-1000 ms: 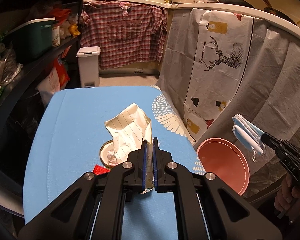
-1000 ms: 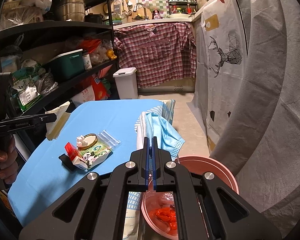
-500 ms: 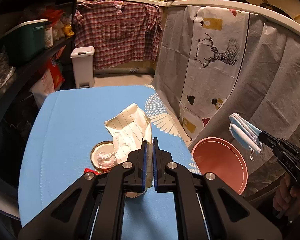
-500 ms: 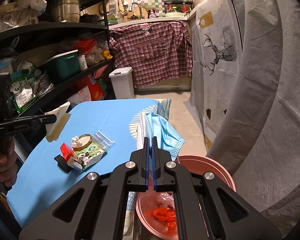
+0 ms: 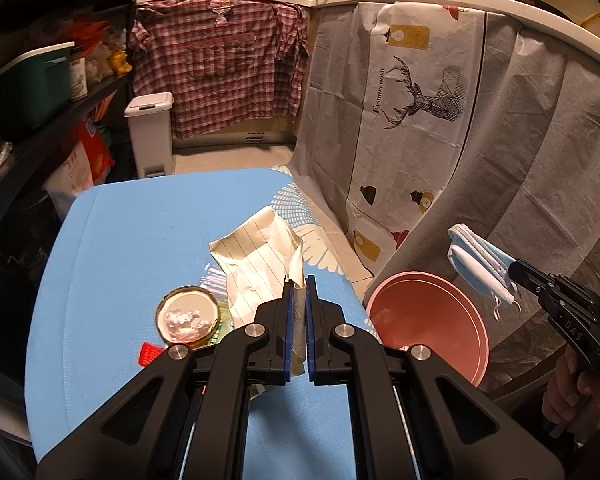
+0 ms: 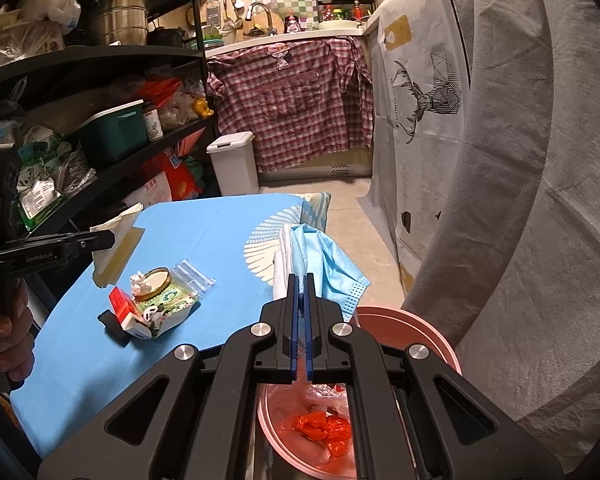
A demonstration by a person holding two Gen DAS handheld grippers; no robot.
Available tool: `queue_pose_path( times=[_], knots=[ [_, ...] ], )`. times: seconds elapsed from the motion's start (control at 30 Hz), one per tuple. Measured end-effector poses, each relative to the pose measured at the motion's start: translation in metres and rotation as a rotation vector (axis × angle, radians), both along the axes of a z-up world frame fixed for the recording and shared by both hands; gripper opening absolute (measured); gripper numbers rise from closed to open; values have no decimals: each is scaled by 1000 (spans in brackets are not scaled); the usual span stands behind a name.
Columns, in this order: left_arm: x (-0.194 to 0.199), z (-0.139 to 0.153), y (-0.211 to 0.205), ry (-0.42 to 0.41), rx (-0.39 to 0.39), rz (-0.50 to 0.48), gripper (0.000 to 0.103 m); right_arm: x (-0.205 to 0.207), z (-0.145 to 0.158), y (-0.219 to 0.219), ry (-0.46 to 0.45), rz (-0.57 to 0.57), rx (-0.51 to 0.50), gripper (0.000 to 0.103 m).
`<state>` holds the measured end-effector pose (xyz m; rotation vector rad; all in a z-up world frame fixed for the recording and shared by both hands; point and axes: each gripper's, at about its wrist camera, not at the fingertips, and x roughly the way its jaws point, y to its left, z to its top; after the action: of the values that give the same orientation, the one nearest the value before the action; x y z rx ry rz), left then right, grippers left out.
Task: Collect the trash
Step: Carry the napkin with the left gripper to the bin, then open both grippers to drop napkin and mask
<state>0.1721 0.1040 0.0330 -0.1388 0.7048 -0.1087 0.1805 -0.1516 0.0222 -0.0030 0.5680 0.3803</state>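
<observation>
My left gripper [image 5: 298,280] is shut on a crumpled sheet of lined paper [image 5: 260,264] and holds it above the blue table [image 5: 140,232]. It also shows in the right wrist view [image 6: 116,240]. My right gripper [image 6: 302,280] is shut on a blue face mask [image 6: 328,264], held over the pink bin [image 6: 412,332]. The mask also shows in the left wrist view [image 5: 476,266], above the bin [image 5: 428,320]. Red wrappers [image 6: 320,432] lie inside the bin.
On the table lie a round tin lid [image 5: 188,318], a green packet [image 6: 168,300], a red-and-white carton [image 6: 128,316] and a clear bag [image 6: 192,276]. Dark shelves [image 6: 80,128] stand left. A draped cloth [image 6: 500,160] hangs right. A white pedal bin [image 6: 234,164] stands behind.
My left gripper has lifted the lined paper higher off the table. My right gripper has held the mask almost still over the bin.
</observation>
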Motion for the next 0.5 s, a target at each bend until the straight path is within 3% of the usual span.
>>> queue_pose_path(
  times=[0.5],
  knots=[
    [13,-3,-27,8,4,-46,5,6,-5,-15,17,-37,-10,3]
  ],
)
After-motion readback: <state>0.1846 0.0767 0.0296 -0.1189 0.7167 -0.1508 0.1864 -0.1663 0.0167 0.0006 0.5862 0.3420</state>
